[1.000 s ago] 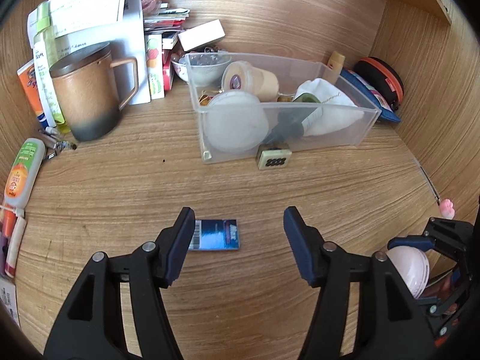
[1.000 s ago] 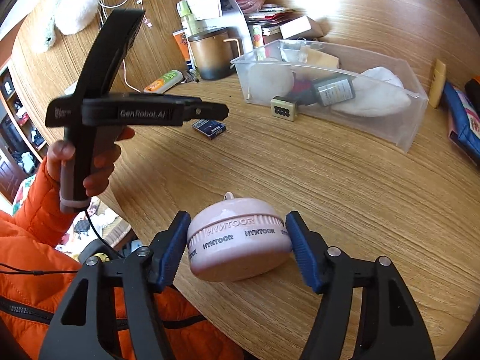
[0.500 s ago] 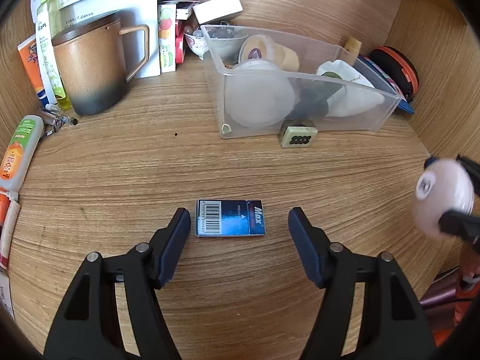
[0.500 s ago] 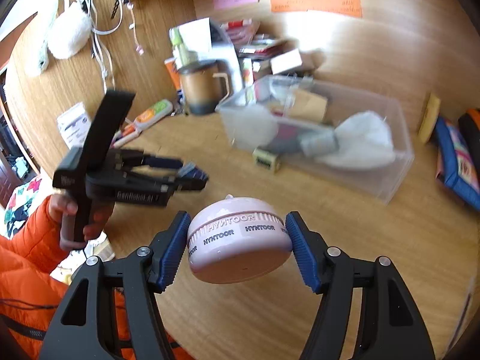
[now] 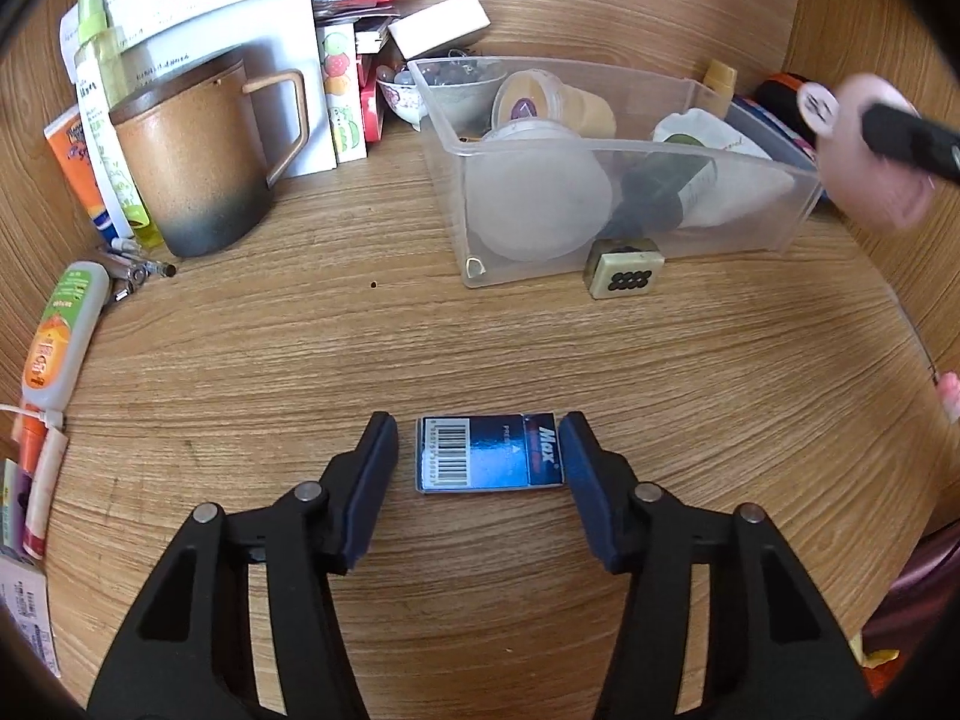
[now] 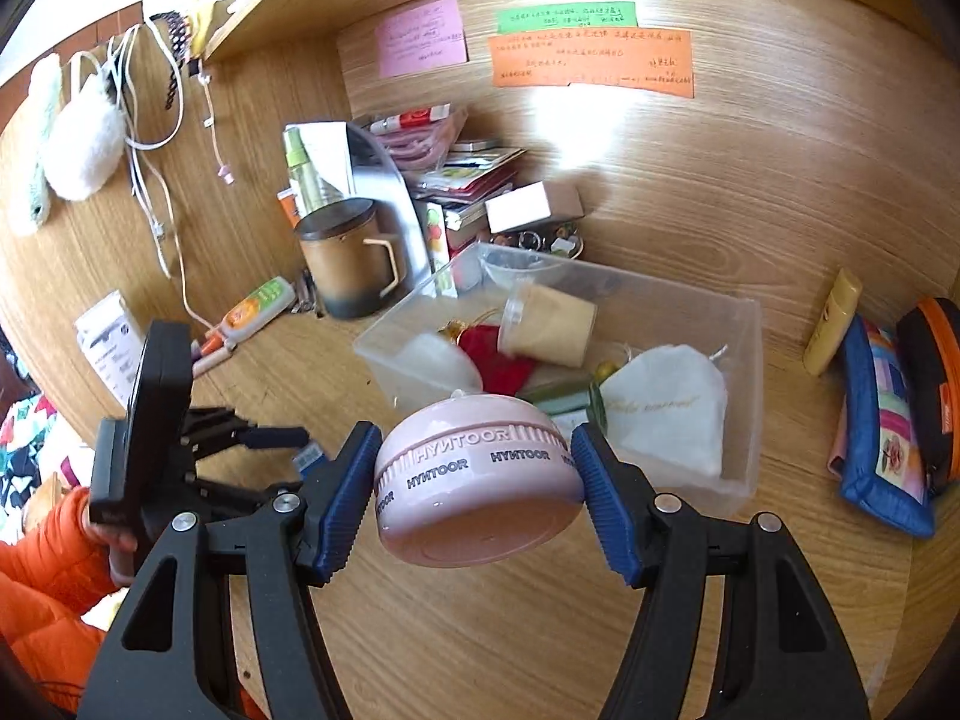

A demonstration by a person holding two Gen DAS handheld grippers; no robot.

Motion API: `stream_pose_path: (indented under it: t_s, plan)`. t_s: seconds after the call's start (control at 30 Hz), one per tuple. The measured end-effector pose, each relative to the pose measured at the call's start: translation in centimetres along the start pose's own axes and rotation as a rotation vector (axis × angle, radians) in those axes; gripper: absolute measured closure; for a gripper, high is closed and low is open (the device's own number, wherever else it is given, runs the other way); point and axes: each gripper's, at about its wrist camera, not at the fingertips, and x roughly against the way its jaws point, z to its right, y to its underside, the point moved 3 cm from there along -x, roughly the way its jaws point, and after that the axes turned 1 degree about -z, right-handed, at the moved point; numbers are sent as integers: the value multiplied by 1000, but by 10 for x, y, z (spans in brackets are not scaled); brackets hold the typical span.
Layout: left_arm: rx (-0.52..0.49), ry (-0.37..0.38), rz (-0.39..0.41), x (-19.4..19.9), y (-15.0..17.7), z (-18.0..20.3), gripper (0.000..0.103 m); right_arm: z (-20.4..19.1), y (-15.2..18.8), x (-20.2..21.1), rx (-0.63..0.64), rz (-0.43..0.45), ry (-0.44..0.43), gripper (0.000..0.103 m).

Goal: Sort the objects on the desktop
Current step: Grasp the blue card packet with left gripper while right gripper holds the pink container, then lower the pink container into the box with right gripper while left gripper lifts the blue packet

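A small blue "Max" box (image 5: 489, 459) lies flat on the wooden desk. My left gripper (image 5: 479, 426) straddles it and its jaws are closing. The right pad meets the box's end, while a gap shows at the left pad. My right gripper (image 6: 475, 450) is shut on a round pink "HYNTOOR" device (image 6: 474, 498), held in the air in front of the clear plastic bin (image 6: 738, 420). The left wrist view shows that pink device (image 5: 870, 150) blurred beside the bin's right end (image 5: 804, 204). The bin holds a cup, a white pouch, a dark bottle and a lidded tub.
A brown mug (image 5: 192, 168) stands at the back left among papers and cartons. A small dotted cube (image 5: 627, 276) sits against the bin's front. A white-and-orange tube (image 5: 60, 342) lies at the left edge. A yellow bottle (image 6: 831, 324) and quilted pouch (image 6: 882, 420) lie right of the bin.
My left gripper has moved forward over the blue box, which now lies between narrower jaws. My right gripper has risen with the pink device and moved toward the bin.
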Motion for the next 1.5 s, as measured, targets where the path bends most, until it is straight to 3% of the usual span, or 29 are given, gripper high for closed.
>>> stream_pose_path:
  t_s: [0.2,0.8,1.03,1.23,1.5]
  plan:
    - [-39,-14,0,-2,2,5,56,14,-18,-17,-17,6,17,41]
    - [-20,-2,30,6,-6,6,56,41,-34,-84,-52,-68,70,41]
    - [21,30,108,22,-34,-2,56,40,-34,-89,-42,-76,73,41]
    - [12,31,180,36,-59,-2,56,26,-31,-85,16,-65,139,41]
    - [-6,45,214,44,-72,-1,56,2,-16,-46,-23,3,30,40]
